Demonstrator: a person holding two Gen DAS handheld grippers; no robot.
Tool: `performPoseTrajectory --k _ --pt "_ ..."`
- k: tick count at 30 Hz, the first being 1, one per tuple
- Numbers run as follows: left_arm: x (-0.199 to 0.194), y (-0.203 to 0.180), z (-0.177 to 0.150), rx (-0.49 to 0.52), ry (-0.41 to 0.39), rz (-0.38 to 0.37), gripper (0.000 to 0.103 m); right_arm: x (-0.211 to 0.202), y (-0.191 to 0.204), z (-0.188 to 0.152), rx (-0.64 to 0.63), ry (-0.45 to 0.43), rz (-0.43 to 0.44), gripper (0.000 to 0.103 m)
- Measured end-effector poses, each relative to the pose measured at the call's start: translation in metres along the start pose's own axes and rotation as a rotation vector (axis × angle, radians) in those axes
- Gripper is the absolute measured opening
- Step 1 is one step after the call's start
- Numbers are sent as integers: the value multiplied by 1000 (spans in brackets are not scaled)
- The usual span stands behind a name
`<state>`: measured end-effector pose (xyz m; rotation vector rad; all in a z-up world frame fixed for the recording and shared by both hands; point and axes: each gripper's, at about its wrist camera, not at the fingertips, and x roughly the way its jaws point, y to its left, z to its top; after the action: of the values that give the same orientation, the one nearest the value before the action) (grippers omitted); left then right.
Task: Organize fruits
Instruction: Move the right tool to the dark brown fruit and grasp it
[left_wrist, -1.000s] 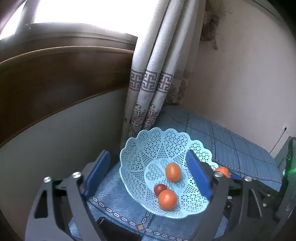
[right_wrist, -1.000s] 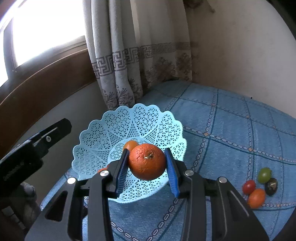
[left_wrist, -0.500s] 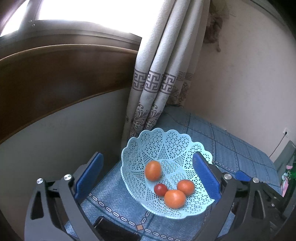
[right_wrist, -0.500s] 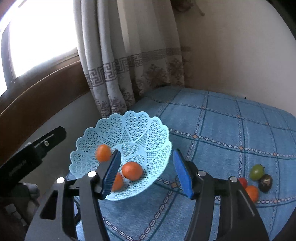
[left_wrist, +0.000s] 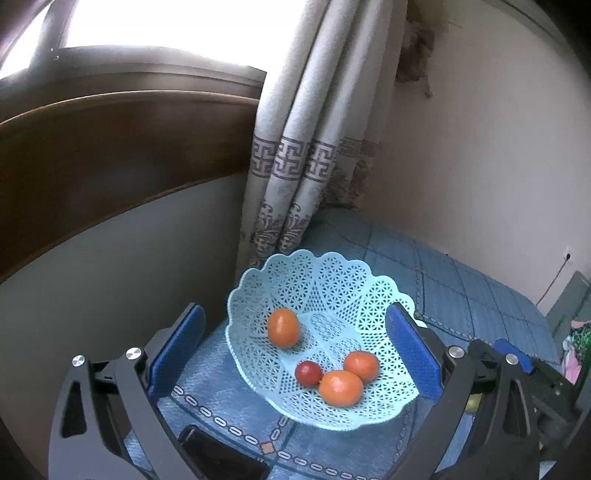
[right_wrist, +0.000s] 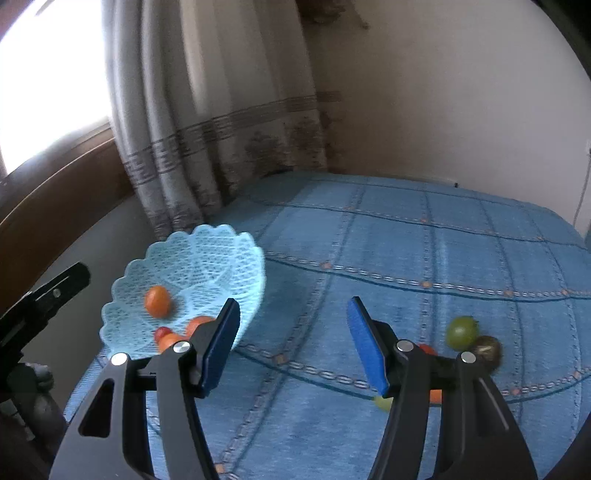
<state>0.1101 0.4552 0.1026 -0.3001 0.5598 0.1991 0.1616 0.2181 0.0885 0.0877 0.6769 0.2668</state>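
Right gripper (right_wrist: 293, 343): being held wide apart, nothing between its fingers, over the blue cloth (right_wrist: 406, 258)
Loose fruits: green one (right_wrist: 461, 331) and dark one (right_wrist: 487, 350) lying just right of it
Left gripper (left_wrist: 295, 354): being held spread, empty, framing the basket (left_wrist: 332, 280)
Basket: three oranges (left_wrist: 283, 328) and a red fruit (left_wrist: 307, 373) lying inside, left of the right gripper

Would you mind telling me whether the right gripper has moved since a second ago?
Yes. The right gripper, open and empty, has swung right, away from the basket toward the green fruit on the blue cloth.
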Motion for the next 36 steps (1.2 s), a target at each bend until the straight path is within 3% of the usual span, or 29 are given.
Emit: performPoseTrajectory --k 11,18,36 --pt "-4 -20 -7 48 7 -19 100 -14 -57 0 61 -8 -94 61" --pt "-6 -31 -12 79 13 -29 100 -15 -103 -8 142 24 -128 61" --pt "1 -59 -30 162 48 -47 100 10 -176 -38 268 151 -185 58"
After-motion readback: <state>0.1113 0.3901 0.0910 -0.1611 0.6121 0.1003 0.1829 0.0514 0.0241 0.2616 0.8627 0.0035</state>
